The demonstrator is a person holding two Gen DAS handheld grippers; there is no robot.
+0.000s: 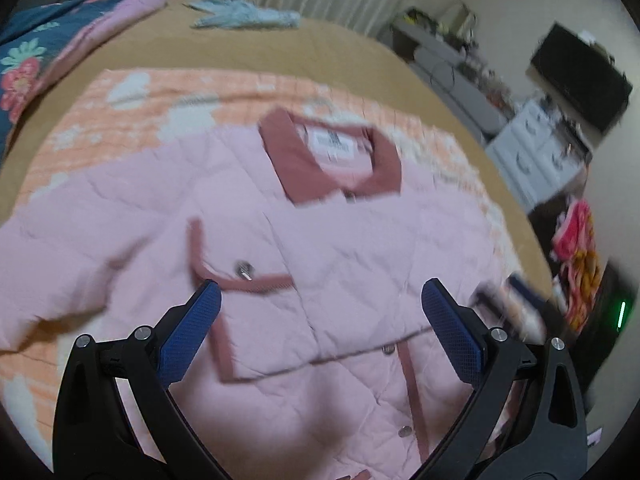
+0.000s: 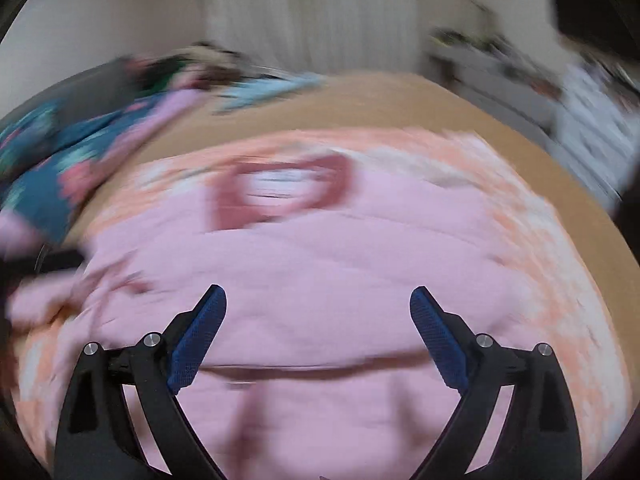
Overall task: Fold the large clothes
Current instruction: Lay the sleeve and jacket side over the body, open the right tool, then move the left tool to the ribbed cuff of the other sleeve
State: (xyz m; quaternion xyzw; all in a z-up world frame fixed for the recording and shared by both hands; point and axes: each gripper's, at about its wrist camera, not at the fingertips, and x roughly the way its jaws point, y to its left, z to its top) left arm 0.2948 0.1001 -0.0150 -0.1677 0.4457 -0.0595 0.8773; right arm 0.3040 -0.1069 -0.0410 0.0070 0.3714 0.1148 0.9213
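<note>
Lying flat on an orange-and-white patterned blanket (image 1: 132,120) over the tan bed (image 1: 280,48), the quilted pink jacket (image 1: 340,248) points its dusty-red collar (image 1: 296,160) toward twelve o'clock. Both the left gripper (image 1: 320,300) and right gripper (image 2: 318,304) hover above it, fingers spread wide and released, grasping nothing.

left gripper (image 1: 320,292): black plastic frame, curved arms with slot cutouts, silver round screw heads at pivots, blue pads (image 1: 188,336) with fine diamond knurl. right gripper (image 2: 318,294): same build, black curved arms, silver screws, blue textured pads (image 2: 440,340). no cables or markings visible.
</note>
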